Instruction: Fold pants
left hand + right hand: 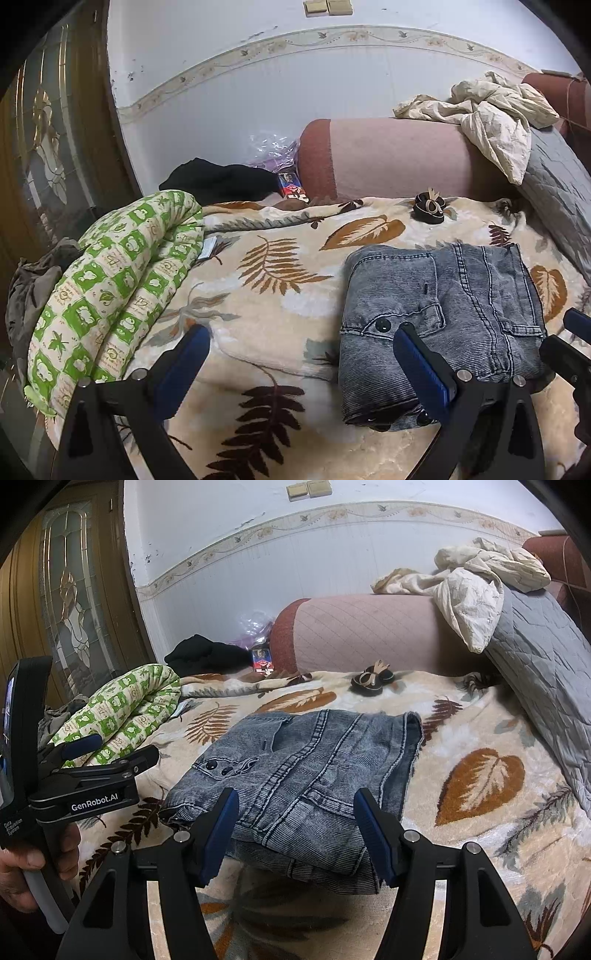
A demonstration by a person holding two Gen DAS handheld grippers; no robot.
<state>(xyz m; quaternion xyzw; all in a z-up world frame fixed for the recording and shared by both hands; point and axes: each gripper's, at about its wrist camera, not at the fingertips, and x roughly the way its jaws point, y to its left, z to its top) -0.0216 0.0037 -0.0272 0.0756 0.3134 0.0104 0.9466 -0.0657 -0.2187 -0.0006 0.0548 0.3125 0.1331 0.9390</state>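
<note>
While both hand-held grippers gape wide, the folded pants [295, 786] lie just beyond the right hand-held gripper [297, 834].

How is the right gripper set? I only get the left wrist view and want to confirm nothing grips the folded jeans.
Observer: The right gripper is open, one finger on either side of the near edge of the jeans, gripping nothing.
Operator: Does the fold look tidy from there?
Observer: The near edge shows stacked layers, with none trailing onto the blanket.
Operator: Is my left gripper off the jeans?
Observer: Yes. The left gripper, held in a hand, is open left of the jeans, beside the green quilt.
</note>
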